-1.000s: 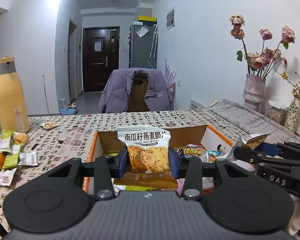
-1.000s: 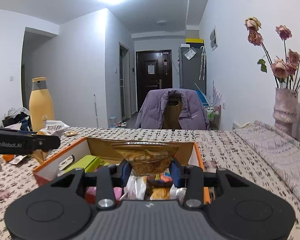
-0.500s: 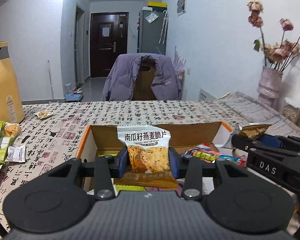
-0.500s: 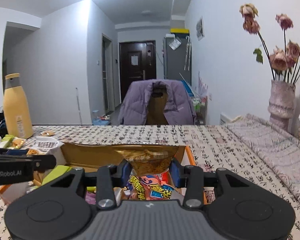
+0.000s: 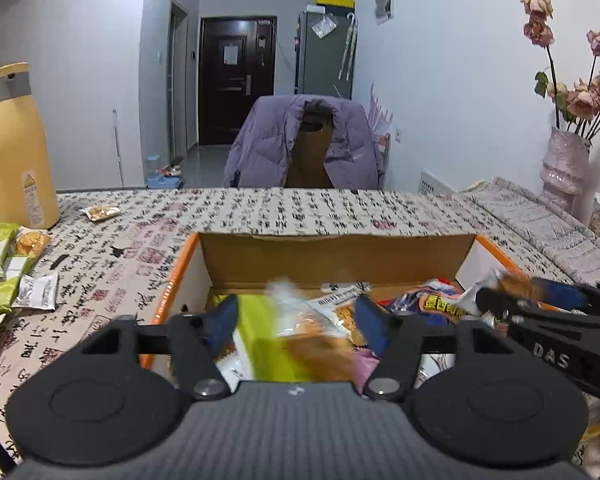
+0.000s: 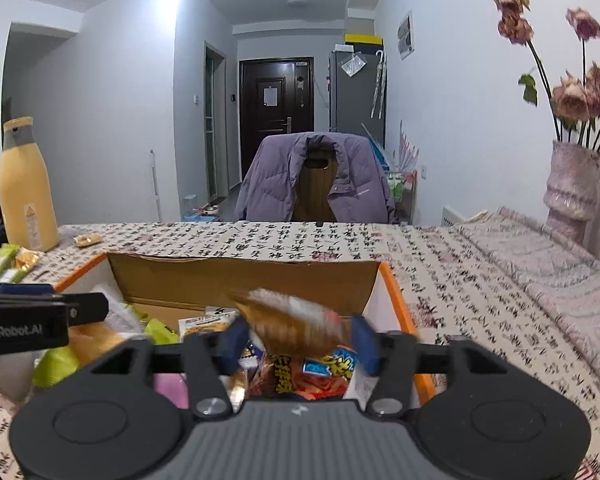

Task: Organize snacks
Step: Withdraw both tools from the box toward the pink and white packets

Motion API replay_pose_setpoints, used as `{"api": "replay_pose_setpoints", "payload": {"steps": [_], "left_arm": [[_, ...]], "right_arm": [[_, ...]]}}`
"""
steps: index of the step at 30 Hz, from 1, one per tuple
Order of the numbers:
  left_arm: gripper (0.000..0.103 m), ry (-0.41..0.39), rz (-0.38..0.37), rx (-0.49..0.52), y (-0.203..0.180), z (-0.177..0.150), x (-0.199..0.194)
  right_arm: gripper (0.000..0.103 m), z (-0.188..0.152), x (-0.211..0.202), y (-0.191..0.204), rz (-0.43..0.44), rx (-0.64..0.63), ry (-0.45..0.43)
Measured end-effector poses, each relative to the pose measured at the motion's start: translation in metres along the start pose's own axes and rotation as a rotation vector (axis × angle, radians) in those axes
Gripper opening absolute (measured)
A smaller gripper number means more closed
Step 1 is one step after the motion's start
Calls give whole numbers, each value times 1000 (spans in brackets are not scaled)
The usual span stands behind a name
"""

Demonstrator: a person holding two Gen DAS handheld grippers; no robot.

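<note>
An open cardboard box with orange edges sits on the table and holds several snack packets. My left gripper is open over the box; the white oat-crisp packet is blurred between its fingers, falling free. My right gripper is open over the box's right half; the brown-gold packet is blurred between its fingers, dropping. The right gripper shows at the right edge of the left wrist view. The left gripper shows at the left edge of the right wrist view.
Loose snack packets lie on the patterned tablecloth at the left, near a tall yellow bottle. One small packet lies farther back. A vase of dried roses stands at the right. A chair with a purple jacket is behind the table.
Both grippers have opened and let go of their packets, which now drop blurred into the box. Both grippers came lower over the box.
</note>
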State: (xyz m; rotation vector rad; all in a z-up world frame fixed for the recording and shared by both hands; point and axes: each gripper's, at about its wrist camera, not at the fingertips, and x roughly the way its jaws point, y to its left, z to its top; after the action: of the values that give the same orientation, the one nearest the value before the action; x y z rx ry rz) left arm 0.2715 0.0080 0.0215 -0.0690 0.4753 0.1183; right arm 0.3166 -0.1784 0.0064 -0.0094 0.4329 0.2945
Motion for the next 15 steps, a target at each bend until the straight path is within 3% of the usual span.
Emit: {"api": "replay_pose_setpoints", "payload": {"steps": [1, 3, 5, 6, 15], "left_arm": [[77, -9, 2, -4, 1, 0, -2], [85, -26, 1, -21, 4, 1, -6], [103, -41, 8, -35, 6, 2, -9], [103, -49, 22, -45, 6, 2, -10], [103, -71, 18, -94, 15, 4, -28]], "right_arm": [[86, 0, -2, -2, 9, 15, 0], [91, -1, -5, -4, 18, 37, -4], [97, -1, -8, -4, 27, 42, -6], [103, -1, -10, -4, 27, 39, -5], [103, -6, -35, -1, 34, 20, -38]]}}
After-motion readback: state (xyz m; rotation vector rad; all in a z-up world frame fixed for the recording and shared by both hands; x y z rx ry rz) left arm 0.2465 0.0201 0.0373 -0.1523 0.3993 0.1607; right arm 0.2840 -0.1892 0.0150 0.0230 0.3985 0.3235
